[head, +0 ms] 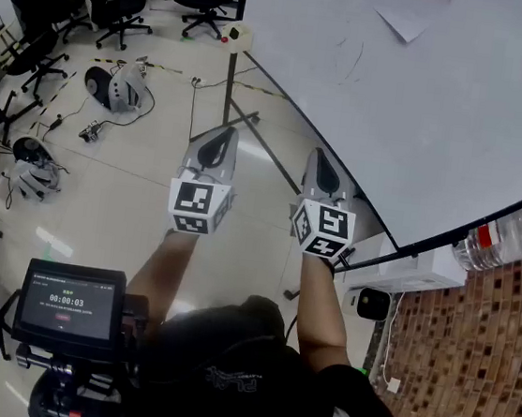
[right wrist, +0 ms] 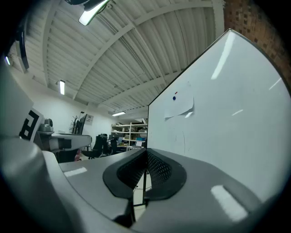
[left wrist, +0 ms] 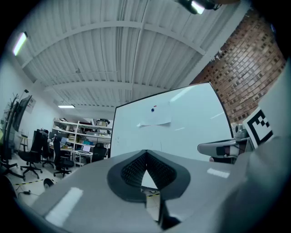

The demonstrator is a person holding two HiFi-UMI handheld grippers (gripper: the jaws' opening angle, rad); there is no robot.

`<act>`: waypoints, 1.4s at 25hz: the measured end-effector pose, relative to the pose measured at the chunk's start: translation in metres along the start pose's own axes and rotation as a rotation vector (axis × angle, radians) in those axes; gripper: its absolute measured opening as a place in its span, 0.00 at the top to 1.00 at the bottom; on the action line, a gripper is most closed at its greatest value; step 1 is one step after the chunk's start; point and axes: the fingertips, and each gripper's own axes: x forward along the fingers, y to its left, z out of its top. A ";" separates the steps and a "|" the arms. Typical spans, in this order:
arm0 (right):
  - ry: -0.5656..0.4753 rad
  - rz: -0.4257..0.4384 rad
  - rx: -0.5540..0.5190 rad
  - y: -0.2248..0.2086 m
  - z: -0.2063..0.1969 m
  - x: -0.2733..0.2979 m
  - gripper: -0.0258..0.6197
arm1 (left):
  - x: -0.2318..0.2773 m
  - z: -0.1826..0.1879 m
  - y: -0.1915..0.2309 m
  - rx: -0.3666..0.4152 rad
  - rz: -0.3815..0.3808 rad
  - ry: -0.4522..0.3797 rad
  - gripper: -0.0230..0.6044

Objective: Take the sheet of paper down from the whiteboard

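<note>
Holding both tongs roughly level, side by side, facing the whiteboard and well apart from it. Left tongs: jaws fully together, empty. Right tongs: same, jaws pressed together, empty. Sheet of paper sits high on the whiteboard, pinned near its top edge by a small blue magnet, with a lower corner lifting off the board. Neither tongs touches the paper. Office chairs and shelves stand past the whiteboard's left edge.
</note>
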 end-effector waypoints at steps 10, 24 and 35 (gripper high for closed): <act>-0.015 -0.019 -0.011 -0.025 0.008 0.053 0.94 | 0.069 0.009 0.005 0.007 -0.051 -0.072 0.96; -0.069 -0.082 -0.018 -0.098 0.016 0.168 0.94 | 0.233 0.012 0.009 0.053 -0.114 -0.102 0.96; -0.091 -0.151 -0.054 -0.130 0.042 0.199 0.94 | 0.317 0.057 -0.018 0.050 -0.236 -0.176 0.96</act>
